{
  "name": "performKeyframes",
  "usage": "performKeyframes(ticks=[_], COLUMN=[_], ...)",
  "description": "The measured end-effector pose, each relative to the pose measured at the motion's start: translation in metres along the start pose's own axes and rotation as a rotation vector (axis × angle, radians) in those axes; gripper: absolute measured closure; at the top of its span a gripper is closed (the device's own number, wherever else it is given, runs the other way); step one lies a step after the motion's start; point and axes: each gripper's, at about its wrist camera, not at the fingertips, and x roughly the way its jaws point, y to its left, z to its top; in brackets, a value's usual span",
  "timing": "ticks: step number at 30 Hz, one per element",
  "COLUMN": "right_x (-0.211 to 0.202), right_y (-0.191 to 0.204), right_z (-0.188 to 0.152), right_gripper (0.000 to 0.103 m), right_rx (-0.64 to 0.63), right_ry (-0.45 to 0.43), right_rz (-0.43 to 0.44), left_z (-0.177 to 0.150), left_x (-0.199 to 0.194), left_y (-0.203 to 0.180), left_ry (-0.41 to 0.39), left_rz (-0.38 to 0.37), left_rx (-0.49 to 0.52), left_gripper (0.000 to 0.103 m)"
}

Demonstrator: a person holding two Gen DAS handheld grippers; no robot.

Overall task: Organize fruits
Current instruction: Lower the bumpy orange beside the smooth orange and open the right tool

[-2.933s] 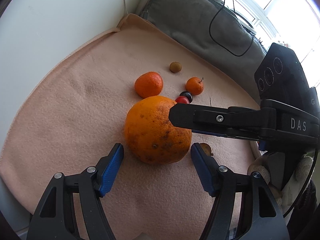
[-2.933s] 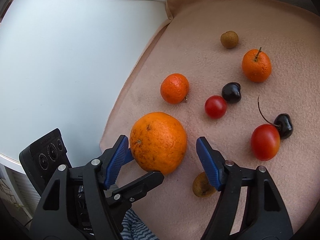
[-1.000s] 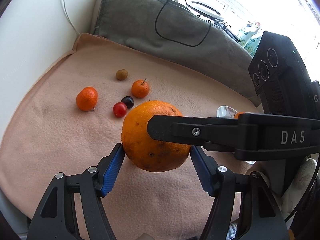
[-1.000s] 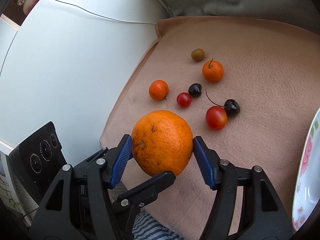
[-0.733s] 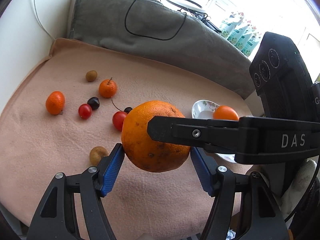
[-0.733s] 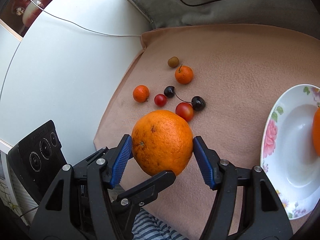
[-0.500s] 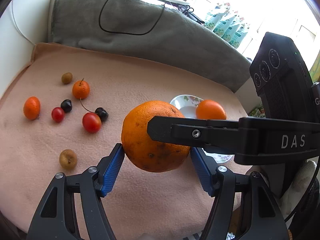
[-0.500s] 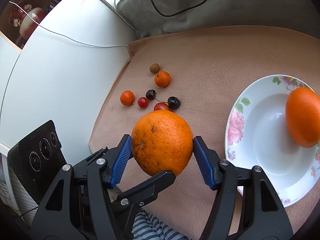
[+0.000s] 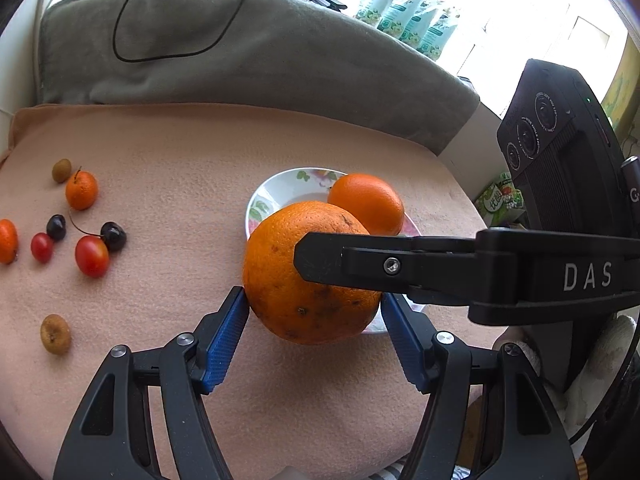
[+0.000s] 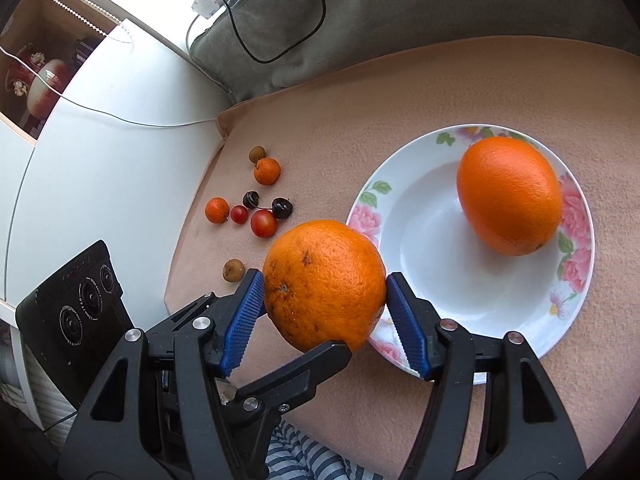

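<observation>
A large, brown-speckled orange [image 9: 304, 276] hangs above a peach fleece blanket [image 9: 180, 168], clamped from both sides at once: the left gripper [image 9: 314, 320] presses its blue ribbed pads [image 9: 224, 340] against the fruit's flanks, and the right gripper [image 10: 326, 312] does the same, each closed only as far as the orange's width allows. In the left wrist view, one black finger of the right gripper crosses the front of the fruit. The held orange sits over the near-left rim of a white, rose-patterned ceramic plate [image 10: 440, 280], where a smooth, brighter orange [image 10: 508, 196] lies on the far-right side. Left of the plate, well apart on the blanket, lie 2 small mandarins [image 10: 267, 171], 2 red cherry tomatoes [image 10: 263, 223], 2 dark cherries [image 10: 281, 207] and 2 brown longans [image 10: 233, 270]. Beyond the plate, a grey cushion [image 9: 240, 52] with a black cable [image 9: 160, 40] borders the blanket.
</observation>
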Motion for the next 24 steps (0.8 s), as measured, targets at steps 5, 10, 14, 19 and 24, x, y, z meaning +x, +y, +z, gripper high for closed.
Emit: performKeyframes(ticks=[5, 10, 14, 19, 24], right_x=[-0.006, -0.013, -0.026, -0.040, -0.046], right_y=[-0.017, -0.028, -0.035, -0.041, -0.038], right_z=[0.001, -0.001, 0.001, 0.002, -0.006], right_gripper=[0.037, 0.037, 0.037, 0.037, 0.037], right_rx=[0.035, 0.056, 0.074, 0.077, 0.028], right_ry=[-0.014, -0.024, -0.087, -0.124, -0.157], right_rz=[-0.004, 0.001, 0.003, 0.010, -0.048], left_z=[0.003, 0.001, 0.004, 0.007, 0.003], left_x=[0.013, 0.017, 0.017, 0.008, 0.001], left_y=[-0.012, -0.020, -0.027, -0.025, -0.017], left_ry=[0.022, 0.037, 0.027, 0.003, -0.010], left_rz=[-0.006, -0.009, 0.004, 0.003, 0.029], left_rx=[0.032, 0.054, 0.071, 0.074, 0.060], left_gripper=[0.035, 0.035, 0.036, 0.036, 0.036])
